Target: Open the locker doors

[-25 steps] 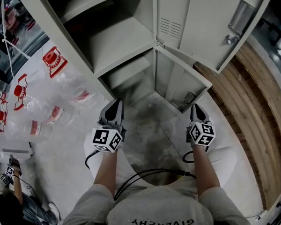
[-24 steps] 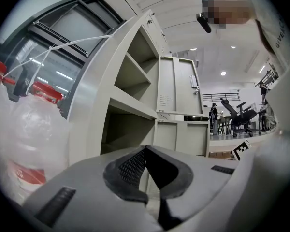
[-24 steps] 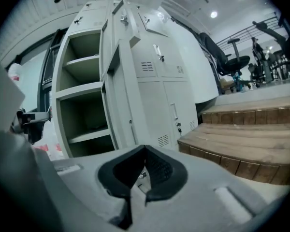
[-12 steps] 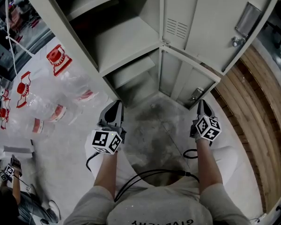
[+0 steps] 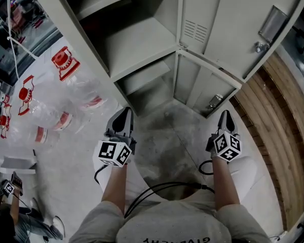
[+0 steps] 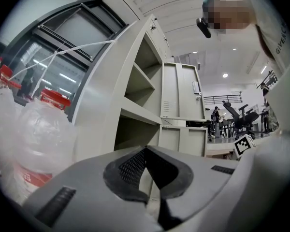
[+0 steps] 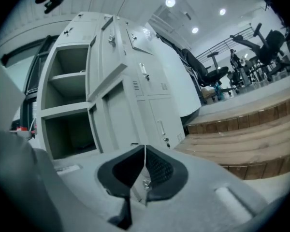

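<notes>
Right hand-held gripper (image 5: 224, 118) hangs near the lower locker door (image 5: 197, 87)

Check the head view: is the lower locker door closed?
No, the lower locker door stands swung out, away from its compartment.

Locker (image 5: 137, 44) before me cut off at the top edge, plastic bottles (image 5: 66, 110) past the left edge, lower door's latch (image 5: 215, 101) too small to read, far figures (image 6: 215, 117) in my left gripper view mere specks.
</notes>
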Tool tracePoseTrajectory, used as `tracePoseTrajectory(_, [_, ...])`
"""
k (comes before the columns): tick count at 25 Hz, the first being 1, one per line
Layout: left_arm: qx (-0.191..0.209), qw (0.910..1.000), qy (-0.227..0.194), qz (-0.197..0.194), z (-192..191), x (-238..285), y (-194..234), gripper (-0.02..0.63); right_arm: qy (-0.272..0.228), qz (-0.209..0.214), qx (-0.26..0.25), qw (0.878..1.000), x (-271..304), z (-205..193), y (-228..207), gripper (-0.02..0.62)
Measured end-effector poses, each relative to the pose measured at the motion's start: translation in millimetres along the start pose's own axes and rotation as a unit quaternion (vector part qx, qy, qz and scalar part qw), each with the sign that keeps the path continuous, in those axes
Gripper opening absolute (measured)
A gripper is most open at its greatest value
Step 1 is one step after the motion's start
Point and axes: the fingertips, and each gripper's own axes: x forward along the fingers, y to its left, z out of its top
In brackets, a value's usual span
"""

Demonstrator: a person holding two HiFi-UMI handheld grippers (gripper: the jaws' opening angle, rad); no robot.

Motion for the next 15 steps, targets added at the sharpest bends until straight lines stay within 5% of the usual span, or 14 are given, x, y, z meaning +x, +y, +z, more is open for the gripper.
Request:
tracePoseTrajectory(5, [0.006,0.9999,-0.015,0.005,13,2,3,-0.002,0.003,0.102,-0.038,0.994,-4,10,66,0.0])
tracePoseTrajectory(10, [0.014,0.9998,-0.017,-0.002,41,8,0,-0.002,-0.038,0.221,-0.085,0.971,-14,66,142,-0.002])
tracePoseTrajectory(15, [0.04,0.9989,-0.004,-0.024,150,15,-26,-0.002,-0.047,0.313,-0.132,0.939,-35,180,209,-0.002])
